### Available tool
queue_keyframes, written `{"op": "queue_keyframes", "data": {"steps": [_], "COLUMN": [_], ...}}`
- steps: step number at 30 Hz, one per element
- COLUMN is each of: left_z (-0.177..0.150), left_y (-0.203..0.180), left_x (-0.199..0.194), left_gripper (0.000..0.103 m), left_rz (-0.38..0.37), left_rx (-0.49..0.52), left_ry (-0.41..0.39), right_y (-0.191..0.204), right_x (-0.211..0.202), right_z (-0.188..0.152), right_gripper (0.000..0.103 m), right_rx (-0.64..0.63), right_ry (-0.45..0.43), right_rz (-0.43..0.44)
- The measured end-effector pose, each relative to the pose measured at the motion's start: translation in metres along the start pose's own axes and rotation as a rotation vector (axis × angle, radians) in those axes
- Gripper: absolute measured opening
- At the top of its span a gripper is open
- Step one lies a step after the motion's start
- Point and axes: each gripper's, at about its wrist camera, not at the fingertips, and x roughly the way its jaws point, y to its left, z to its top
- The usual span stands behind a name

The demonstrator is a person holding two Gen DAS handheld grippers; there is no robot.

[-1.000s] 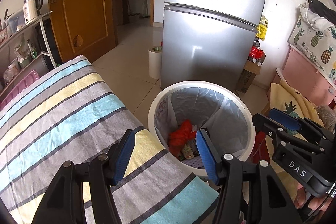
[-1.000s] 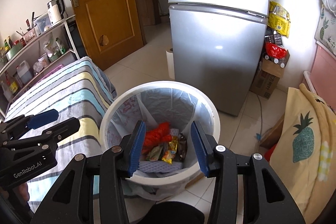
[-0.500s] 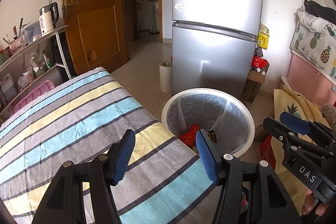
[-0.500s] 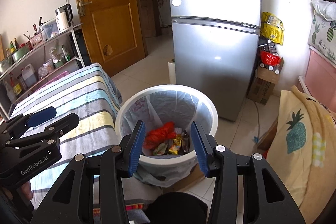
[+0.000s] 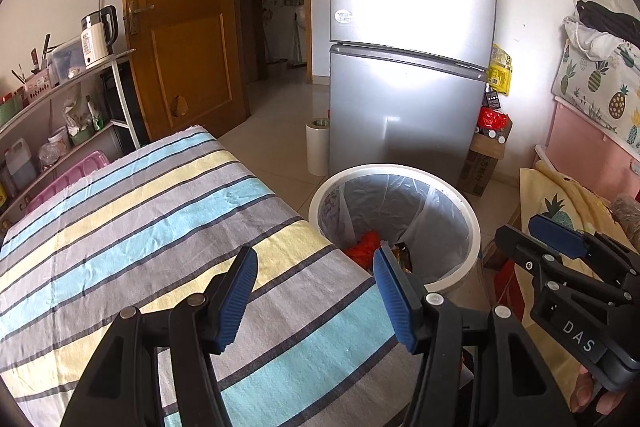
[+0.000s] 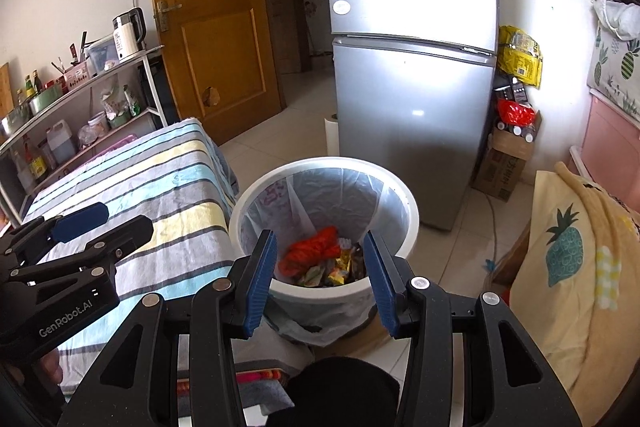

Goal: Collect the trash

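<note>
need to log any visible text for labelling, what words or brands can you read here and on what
"DAS": on the right gripper, seen in the left wrist view.
"GenRobot.AI": on the left gripper, seen in the right wrist view.
Too small or blurred: fridge sticker, cardboard box, yellow packet, kettle label.

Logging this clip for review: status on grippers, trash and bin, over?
Left gripper open, empty, over striped cloth. Right gripper open, empty, facing bin. Wrappers, red trash inside the bin. Nothing blocking.
</note>
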Motion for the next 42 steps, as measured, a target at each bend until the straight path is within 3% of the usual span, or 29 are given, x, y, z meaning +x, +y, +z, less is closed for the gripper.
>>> {"op": "queue_keyframes", "data": {"steps": [42], "left_z": [-0.0015], "left_y": [0.0053], "left_x": [-0.0006], "left_gripper": [0.06], "left_rz": [0.03], "left_rx": [-0.006], "left_ry": [0.004], "right_y": [-0.0003], "right_x": [0.0019], "right_z": [-0.0046], "right_gripper": [0.046], "right_rx": [-0.003], "right_ry": [-0.001], "right_rz": [0.006]}}
